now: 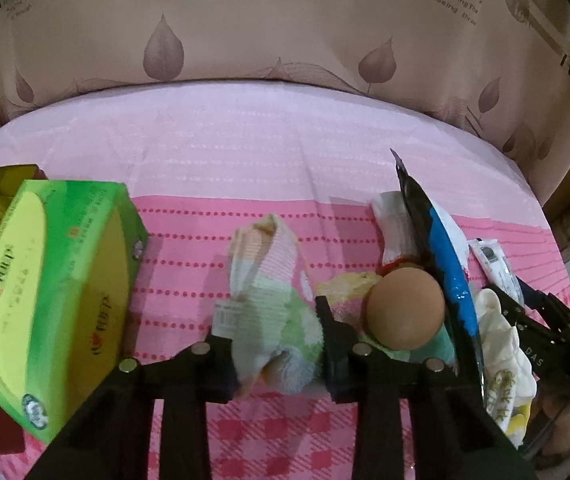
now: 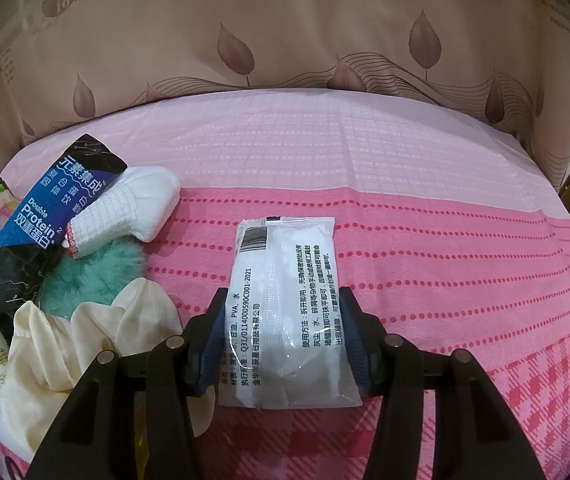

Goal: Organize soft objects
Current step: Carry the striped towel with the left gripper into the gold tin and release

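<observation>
Observed a striped pastel sock (image 1: 273,300) pinched between the fingers of the left gripper (image 1: 275,344), lying on the pink bedcover (image 1: 245,152) just right of the green tissue box (image 1: 45,280) and left of a tan ball (image 1: 405,308). Noted, farther right of that box, a white sealed packet (image 2: 289,312) clamped flat on the cover by the right gripper (image 2: 285,344), beside a blue protein pouch (image 2: 45,216), white sock (image 2: 133,208) and teal fluffy item (image 2: 93,276).

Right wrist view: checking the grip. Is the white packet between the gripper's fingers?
Yes, the white packet sits between the right gripper fingers, pressed on both sides.
</observation>
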Motion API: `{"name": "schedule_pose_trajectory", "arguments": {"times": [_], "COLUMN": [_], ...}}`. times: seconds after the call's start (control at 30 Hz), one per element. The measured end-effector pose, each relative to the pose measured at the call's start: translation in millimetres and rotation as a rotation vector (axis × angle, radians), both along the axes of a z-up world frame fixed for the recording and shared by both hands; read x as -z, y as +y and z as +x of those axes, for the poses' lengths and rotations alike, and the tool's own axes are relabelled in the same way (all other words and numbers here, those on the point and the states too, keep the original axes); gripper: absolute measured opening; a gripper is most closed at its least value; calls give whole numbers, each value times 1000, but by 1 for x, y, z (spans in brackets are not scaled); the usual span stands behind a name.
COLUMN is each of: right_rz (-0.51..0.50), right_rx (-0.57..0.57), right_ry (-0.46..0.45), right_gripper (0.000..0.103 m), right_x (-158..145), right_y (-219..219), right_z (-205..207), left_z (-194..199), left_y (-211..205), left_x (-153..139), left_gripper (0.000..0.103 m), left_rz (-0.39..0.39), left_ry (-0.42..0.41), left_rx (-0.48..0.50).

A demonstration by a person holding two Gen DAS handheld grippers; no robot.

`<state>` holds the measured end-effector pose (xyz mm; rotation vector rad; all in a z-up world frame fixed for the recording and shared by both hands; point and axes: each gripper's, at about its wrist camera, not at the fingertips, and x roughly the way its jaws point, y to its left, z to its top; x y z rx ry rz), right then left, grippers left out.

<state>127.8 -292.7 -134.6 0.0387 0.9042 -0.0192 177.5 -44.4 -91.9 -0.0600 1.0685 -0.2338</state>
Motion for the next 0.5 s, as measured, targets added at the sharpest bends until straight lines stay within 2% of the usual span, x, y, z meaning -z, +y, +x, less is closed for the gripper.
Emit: {"name": "schedule_pose_trajectory", "arguments": {"times": [0.5], "right_rz": [-10], "right_rx": [-2], "right_ry": [1], "right_gripper": [50], "right_x": [1], "right_y": [-1], "right_z": [3], "left_z": [-30], "left_y": [33], "left_x": [-52], "left_gripper": [29], "left_rz": [60], "left_ry": [-104], "left_rx": [-19]}}
